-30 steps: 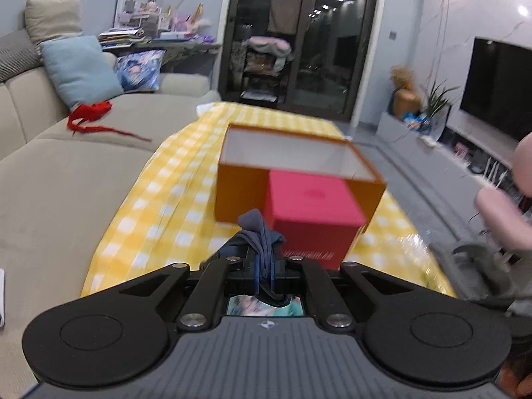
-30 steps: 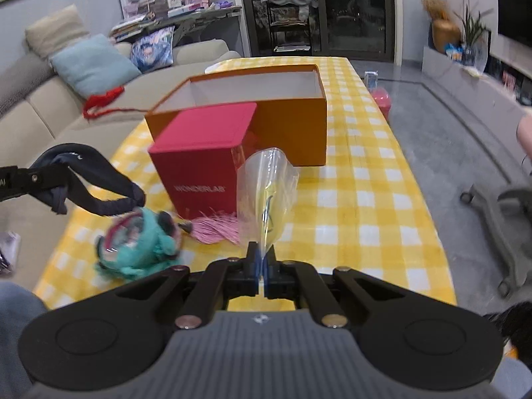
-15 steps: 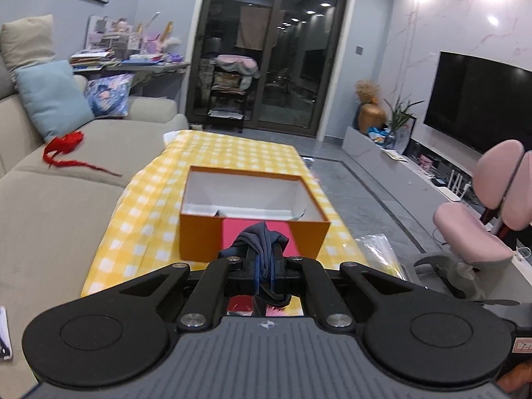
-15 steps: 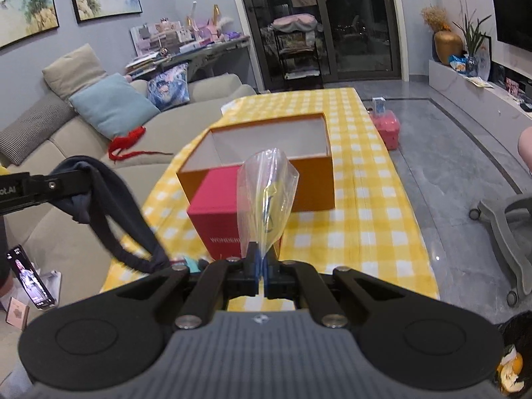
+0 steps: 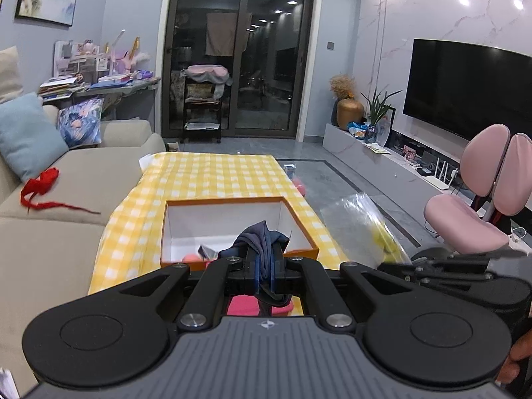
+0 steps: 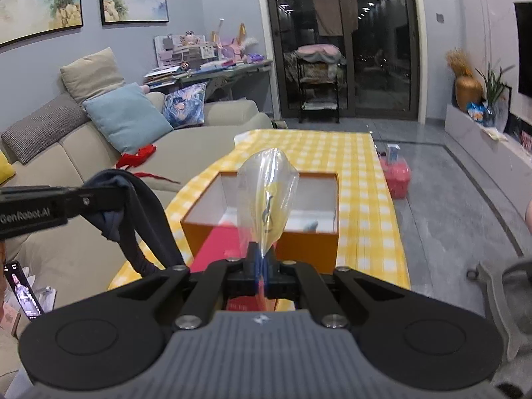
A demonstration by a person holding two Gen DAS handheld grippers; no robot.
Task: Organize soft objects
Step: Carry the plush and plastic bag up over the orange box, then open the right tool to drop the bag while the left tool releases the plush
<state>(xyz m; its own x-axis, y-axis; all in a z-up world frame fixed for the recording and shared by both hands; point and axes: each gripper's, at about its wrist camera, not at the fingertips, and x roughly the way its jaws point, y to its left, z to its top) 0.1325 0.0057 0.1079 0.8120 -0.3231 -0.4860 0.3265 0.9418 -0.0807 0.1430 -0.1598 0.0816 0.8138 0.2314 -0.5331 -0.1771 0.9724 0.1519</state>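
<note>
My left gripper (image 5: 264, 264) is shut on a dark blue fabric band (image 5: 261, 242), held up in the air before the open orange box (image 5: 232, 204). In the right wrist view the left gripper (image 6: 99, 199) sits at the left and the band (image 6: 146, 229) hangs from it in a loop. My right gripper (image 6: 261, 266) is shut on a clear plastic bag (image 6: 269, 193) with something yellow inside; the bag also shows in the left wrist view (image 5: 359, 222). Both are raised above the yellow checked table (image 6: 332, 149).
A red box (image 6: 219, 242) stands against the orange box's near side. The orange box holds a few small items (image 5: 206, 252). A beige sofa (image 5: 66, 199) with a red ribbon (image 5: 40, 186) is left. A pink chair (image 5: 472, 212) is right.
Both grippers have risen and pulled back from the table with their loads. The orange box now shows its inside from above; the teal toy and pink tassel have dropped out of view.
</note>
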